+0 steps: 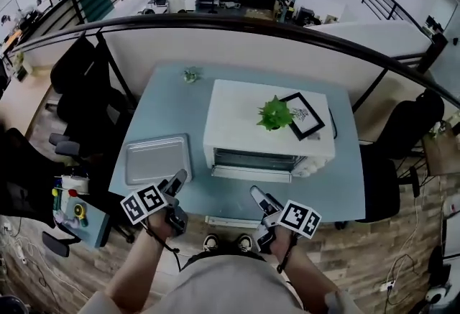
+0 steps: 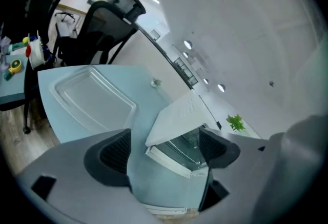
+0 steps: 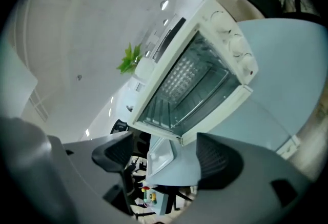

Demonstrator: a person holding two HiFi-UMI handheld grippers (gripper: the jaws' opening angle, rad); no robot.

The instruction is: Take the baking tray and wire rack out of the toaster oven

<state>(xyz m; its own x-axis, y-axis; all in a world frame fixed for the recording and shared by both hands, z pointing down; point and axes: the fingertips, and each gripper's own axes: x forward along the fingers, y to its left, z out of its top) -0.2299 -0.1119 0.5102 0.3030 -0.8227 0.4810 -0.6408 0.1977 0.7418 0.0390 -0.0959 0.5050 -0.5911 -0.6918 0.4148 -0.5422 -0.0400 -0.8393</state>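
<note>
My left gripper and right gripper hang spread and empty by the table. The tray lies beside the open oven; a rack seems inside.

Seen from above, the toaster oven hides its inside under its own top. The print in the framed picture is too small to read.

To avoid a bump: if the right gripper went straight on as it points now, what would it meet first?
Probably the front of the oven; it sits just beyond the open right gripper, nothing nearer. Depth is unclear; the table might come first.
</note>
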